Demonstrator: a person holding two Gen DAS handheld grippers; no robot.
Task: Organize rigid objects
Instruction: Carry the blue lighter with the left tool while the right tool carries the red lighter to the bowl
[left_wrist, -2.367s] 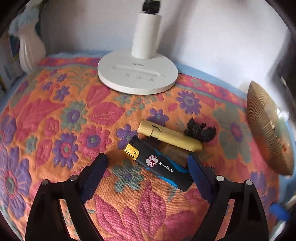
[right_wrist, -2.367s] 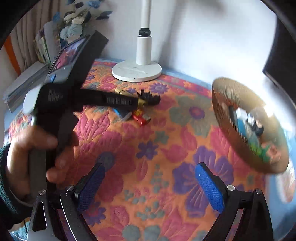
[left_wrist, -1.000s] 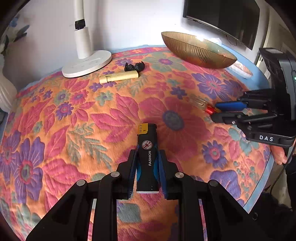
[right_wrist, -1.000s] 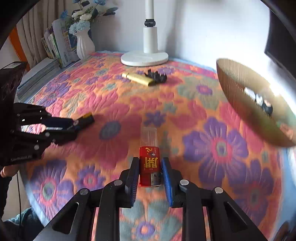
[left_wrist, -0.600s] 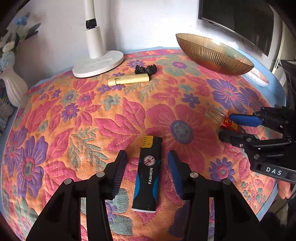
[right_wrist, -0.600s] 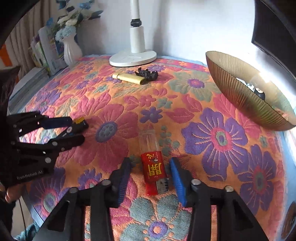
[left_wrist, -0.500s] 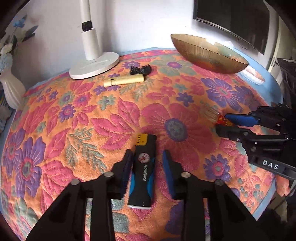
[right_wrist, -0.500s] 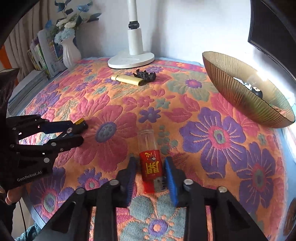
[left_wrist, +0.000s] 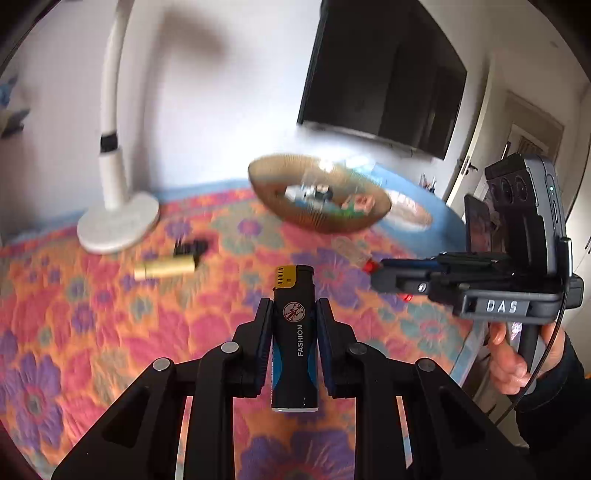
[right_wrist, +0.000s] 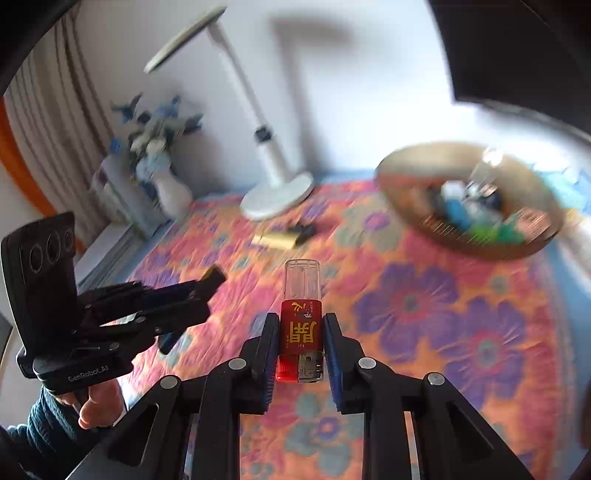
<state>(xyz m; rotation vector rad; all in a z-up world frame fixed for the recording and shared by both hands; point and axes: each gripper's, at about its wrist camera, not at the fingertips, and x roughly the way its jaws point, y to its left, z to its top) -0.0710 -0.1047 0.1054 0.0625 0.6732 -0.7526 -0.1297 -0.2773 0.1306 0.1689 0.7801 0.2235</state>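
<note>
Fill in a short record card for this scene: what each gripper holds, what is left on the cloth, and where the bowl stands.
left gripper: shut on black lighter
right gripper: shut on red lighter
on floral cloth: gold tube, small black item beside it
gold bowl: far side of cloth, already holds small items
lamp base: back left in the left wrist view

Motion blur smears most of the background in both wrist views. The gold bowl (left_wrist: 319, 199) holds small items (right_wrist: 476, 210) that appear only as blurred patches of white, blue and green, too soft to identify. A small black object (left_wrist: 191, 247) beside a gold tube (left_wrist: 164, 268) on the flowered cloth (left_wrist: 92, 314) is too blurred to name. The white lamp (left_wrist: 110, 147) is cut off at the top edge in the left view. The dark screen (left_wrist: 384, 74) on the wall runs off the frame. The sleeve (right_wrist: 40, 432) continues past the bottom corner.
</note>
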